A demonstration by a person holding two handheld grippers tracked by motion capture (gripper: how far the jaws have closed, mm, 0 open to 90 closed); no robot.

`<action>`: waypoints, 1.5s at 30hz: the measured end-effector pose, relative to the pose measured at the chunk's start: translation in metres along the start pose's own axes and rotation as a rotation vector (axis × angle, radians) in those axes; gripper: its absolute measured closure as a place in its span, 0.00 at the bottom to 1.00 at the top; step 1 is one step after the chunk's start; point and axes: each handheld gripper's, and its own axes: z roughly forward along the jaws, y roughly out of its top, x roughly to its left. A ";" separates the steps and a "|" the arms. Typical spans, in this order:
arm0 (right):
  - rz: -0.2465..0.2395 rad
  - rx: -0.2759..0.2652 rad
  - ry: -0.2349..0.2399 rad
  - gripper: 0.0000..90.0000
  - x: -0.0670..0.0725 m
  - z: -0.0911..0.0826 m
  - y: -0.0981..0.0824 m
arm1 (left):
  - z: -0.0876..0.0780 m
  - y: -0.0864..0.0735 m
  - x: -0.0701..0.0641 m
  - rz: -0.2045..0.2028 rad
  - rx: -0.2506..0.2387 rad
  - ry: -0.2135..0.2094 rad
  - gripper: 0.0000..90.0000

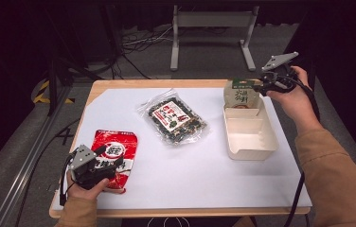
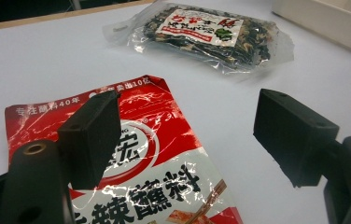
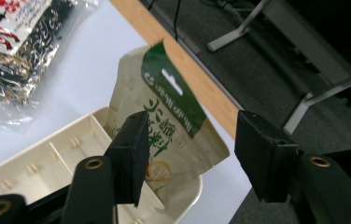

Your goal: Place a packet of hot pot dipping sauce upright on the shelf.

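Your right gripper (image 3: 190, 156) hangs apart beside the pouch (image 1: 241, 93) standing, seemingly, in the tray's (image 1: 252, 142) far compartment; left gripper (image 2: 187, 135) gapes over the red bag (image 2: 131, 168).

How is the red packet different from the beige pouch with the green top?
The red packet lies flat on the white sheet, while the beige pouch stands leaning in the far end of the cream tray. The red packet is glossy red with white and black print; the beige pouch is matte with a green band on top. The red packet looks larger than the beige pouch. Both are sealed, printed food packs.
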 end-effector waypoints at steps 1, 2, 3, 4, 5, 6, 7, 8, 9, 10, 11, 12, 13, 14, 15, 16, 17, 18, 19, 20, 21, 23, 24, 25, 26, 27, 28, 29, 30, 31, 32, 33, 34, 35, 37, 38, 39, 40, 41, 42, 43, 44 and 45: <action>0.003 -0.016 -0.019 0.45 0.002 -0.004 0.001 | 0.000 0.000 0.000 0.000 0.000 0.000 0.26; 0.006 -0.030 -0.029 0.45 0.003 -0.008 0.001 | 0.001 0.001 0.000 0.003 -0.002 0.000 0.26; 0.010 -0.046 -0.033 0.44 0.006 -0.012 0.002 | 0.000 0.002 -0.001 0.004 -0.001 -0.003 0.26; 0.019 -0.065 -0.033 0.44 0.008 -0.016 0.002 | 0.001 0.003 -0.001 0.009 -0.004 -0.003 0.26; 0.019 -0.065 -0.033 0.44 0.008 -0.016 0.002 | 0.001 0.003 -0.001 0.009 -0.004 -0.003 0.26; 0.028 -0.079 -0.034 0.44 0.011 -0.020 0.002 | 0.001 0.004 -0.001 0.011 -0.007 -0.001 0.26; 0.060 -0.116 -0.009 0.44 0.018 -0.026 0.001 | 0.001 0.005 -0.001 0.018 -0.005 -0.003 0.26; 0.071 -0.131 -0.001 0.44 0.020 -0.029 0.000 | 0.000 0.007 -0.002 0.023 -0.002 -0.006 0.26; 0.085 -0.144 0.007 0.44 0.024 -0.032 -0.001 | 0.000 0.008 -0.002 0.030 -0.001 -0.004 0.26; 0.098 -0.153 0.022 0.44 0.027 -0.035 -0.002 | 0.000 0.009 -0.002 0.035 -0.003 -0.004 0.26; 0.115 -0.170 0.035 0.44 0.030 -0.038 -0.004 | -0.001 0.009 -0.002 0.036 -0.002 -0.004 0.26; 0.131 -0.191 0.051 0.44 0.034 -0.041 -0.005 | -0.002 0.010 -0.002 0.038 -0.002 -0.007 0.26; 0.131 -0.191 0.051 0.44 0.034 -0.041 -0.005 | -0.002 0.010 -0.002 0.038 -0.002 -0.007 0.25; 0.143 -0.216 0.065 0.43 0.040 -0.046 -0.008 | -0.003 0.011 -0.002 0.037 -0.001 -0.011 0.25; 0.146 -0.238 0.071 0.43 0.045 -0.050 -0.011 | -0.003 0.012 -0.002 0.037 0.001 -0.013 0.25; 0.151 -0.251 0.083 0.43 0.048 -0.052 -0.012 | -0.004 0.012 -0.002 0.040 0.000 -0.015 0.25; 0.151 -0.251 0.083 0.43 0.048 -0.052 -0.012 | -0.004 0.012 -0.002 0.040 0.000 -0.015 0.25; 0.163 -0.279 0.112 0.42 0.057 -0.057 -0.018 | -0.005 0.012 -0.002 0.044 0.004 -0.018 0.25; 0.167 -0.291 0.121 0.41 0.061 -0.059 -0.020 | -0.005 0.012 -0.002 0.042 0.008 -0.022 0.25; 0.173 -0.304 0.130 0.41 0.065 -0.061 -0.022 | -0.005 0.013 -0.002 0.043 0.014 -0.023 0.25; 0.173 -0.304 0.130 0.41 0.065 -0.061 -0.022 | -0.005 0.013 -0.002 0.043 0.014 -0.023 0.25; 0.194 -0.331 0.148 0.40 0.072 -0.062 -0.027 | -0.006 0.014 -0.003 0.041 0.014 -0.029 0.26; 0.207 -0.343 0.155 0.39 0.076 -0.062 -0.029 | -0.007 0.015 -0.003 0.041 0.012 -0.035 0.26; 0.212 -0.351 0.163 0.39 0.081 -0.062 -0.031 | -0.008 0.017 -0.004 0.042 0.014 -0.040 0.26; 0.213 -0.365 0.169 0.38 0.087 -0.062 -0.033 | -0.008 0.018 -0.004 0.050 0.016 -0.042 0.26; 0.214 -0.379 0.173 0.38 0.091 -0.062 -0.034 | -0.010 0.021 -0.005 0.048 0.025 -0.050 0.26; 0.219 -0.392 0.183 0.37 0.097 -0.062 -0.037 | -0.010 0.021 -0.005 0.048 0.025 -0.050 0.26; 0.221 -0.397 0.189 0.36 0.101 -0.062 -0.039 | -0.011 0.024 -0.004 0.055 0.036 -0.059 0.26; 0.225 -0.401 0.195 0.36 0.104 -0.061 -0.040 | -0.012 0.025 -0.003 0.058 0.039 -0.058 0.25; 0.226 -0.402 0.195 0.36 0.108 -0.061 -0.042 | -0.012 0.025 -0.002 0.062 0.039 -0.062 0.24; 0.226 -0.402 0.195 0.36 0.108 -0.061 -0.042 | -0.012 0.025 -0.002 0.062 0.039 -0.062 0.23; 0.228 -0.402 0.193 0.36 0.111 -0.059 -0.044 | -0.013 0.026 0.000 0.061 0.040 -0.063 0.23; 0.222 -0.389 0.189 0.36 0.117 -0.056 -0.046 | -0.013 0.026 0.001 0.059 0.039 -0.064 0.22; 0.218 -0.382 0.191 0.36 0.120 -0.055 -0.047 | -0.013 0.027 0.003 0.052 0.043 -0.065 0.21; 0.217 -0.376 0.211 0.38 0.128 -0.052 -0.052 | -0.014 0.028 0.005 0.052 0.057 -0.062 0.18; 0.221 -0.380 0.217 0.38 0.131 -0.051 -0.053 | -0.015 0.029 0.006 0.059 0.061 -0.064 0.18; 0.219 -0.384 0.223 0.39 0.134 -0.051 -0.055 | -0.016 0.030 0.006 0.059 0.065 -0.063 0.18; 0.217 -0.381 0.225 0.40 0.136 -0.051 -0.056 | -0.017 0.031 0.007 0.062 0.067 -0.061 0.18; 0.212 -0.385 0.225 0.41 0.139 -0.051 -0.057 | -0.017 0.031 0.008 0.055 0.065 -0.058 0.19; 0.212 -0.390 0.229 0.41 0.141 -0.052 -0.058 | -0.017 0.032 0.009 0.056 0.064 -0.056 0.19; 0.208 -0.394 0.232 0.41 0.143 -0.052 -0.059 | -0.017 0.033 0.011 0.059 0.067 -0.052 0.19; 0.203 -0.398 0.234 0.41 0.145 -0.051 -0.060 | -0.017 0.033 0.011 0.053 0.070 -0.053 0.19; 0.204 -0.399 0.239 0.42 0.146 -0.051 -0.061 | -0.017 0.034 0.013 0.052 0.078 -0.046 0.19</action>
